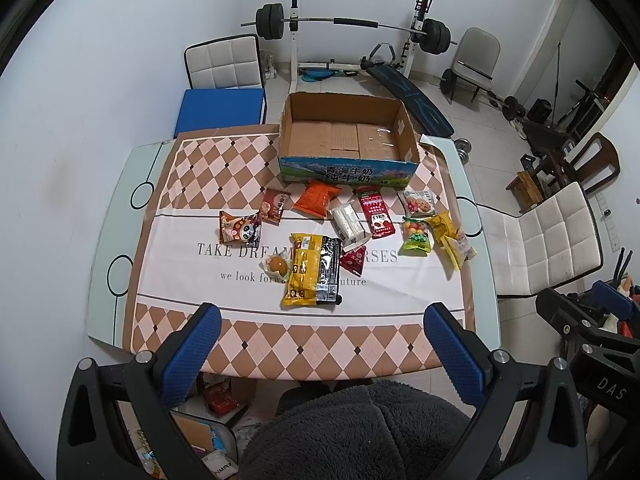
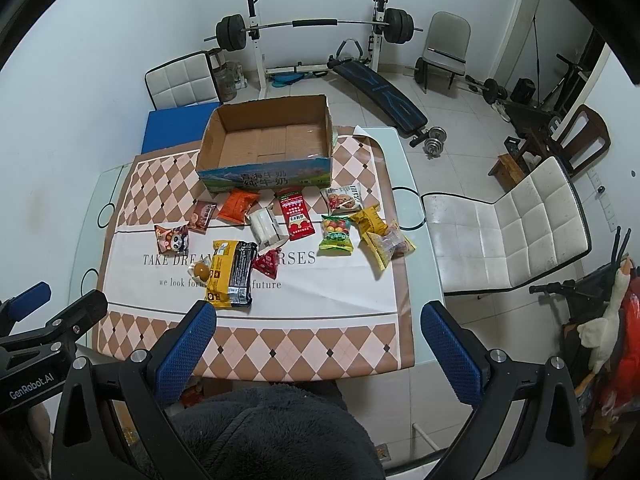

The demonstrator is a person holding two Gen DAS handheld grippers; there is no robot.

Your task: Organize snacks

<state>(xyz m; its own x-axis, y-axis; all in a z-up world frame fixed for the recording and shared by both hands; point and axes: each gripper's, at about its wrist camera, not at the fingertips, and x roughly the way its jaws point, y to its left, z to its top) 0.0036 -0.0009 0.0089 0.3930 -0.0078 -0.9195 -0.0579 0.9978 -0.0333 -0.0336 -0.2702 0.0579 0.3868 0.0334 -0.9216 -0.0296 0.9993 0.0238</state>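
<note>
An empty cardboard box (image 1: 344,136) (image 2: 268,136) stands at the far side of the table. Several snack packets lie scattered in front of it: a yellow-and-black pack (image 1: 314,274) (image 2: 232,274), an orange bag (image 1: 317,203), a red packet (image 1: 375,212), a panda packet (image 1: 239,231), a green candy bag (image 1: 417,234) (image 2: 337,233) and yellow packets (image 2: 380,240). My left gripper (image 1: 322,346) is open and empty, held high above the near table edge. My right gripper (image 2: 318,344) is open and empty too, to the right of the left one.
A checkered cloth covers the glass table (image 1: 116,240). A white chair (image 2: 520,232) stands at the right, another chair with a blue pad (image 1: 222,108) at the far left. A weight bench and barbell rack (image 1: 352,28) stand behind. A dark fleece garment (image 1: 360,432) lies below the grippers.
</note>
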